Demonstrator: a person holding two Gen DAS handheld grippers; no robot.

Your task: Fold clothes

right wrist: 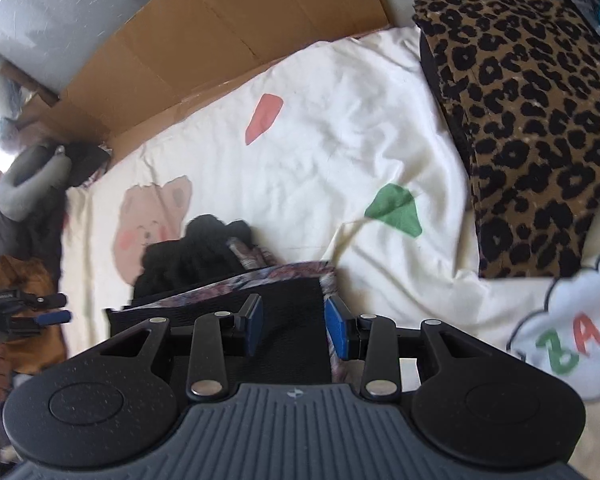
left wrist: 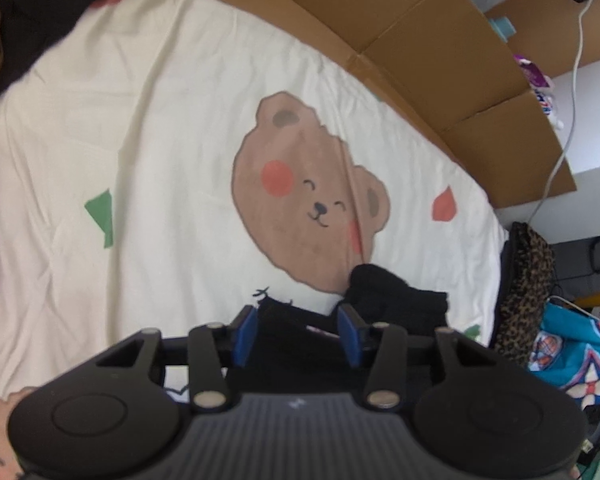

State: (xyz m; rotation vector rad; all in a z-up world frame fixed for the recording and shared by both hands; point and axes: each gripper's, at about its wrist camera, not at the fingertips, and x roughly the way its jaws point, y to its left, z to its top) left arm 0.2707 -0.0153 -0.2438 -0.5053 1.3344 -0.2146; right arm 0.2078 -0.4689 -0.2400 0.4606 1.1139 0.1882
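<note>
Black garment [left wrist: 380,300] under open left gripper [left wrist: 300,332], lower edge hidden.

A cream bear-print bedsheet [left wrist: 172,128] covers the bed; flattened cardboard [left wrist: 440,52] lines its far edge, a white cable [left wrist: 576,64] beyond.

Coloured letters "ZAB" stand on a white cloud print [right wrist: 572,332]

Soft, even daylight – blown-out glare at the right-wrist view's left edge – with fisheye bending and motion blur throughout.
</note>
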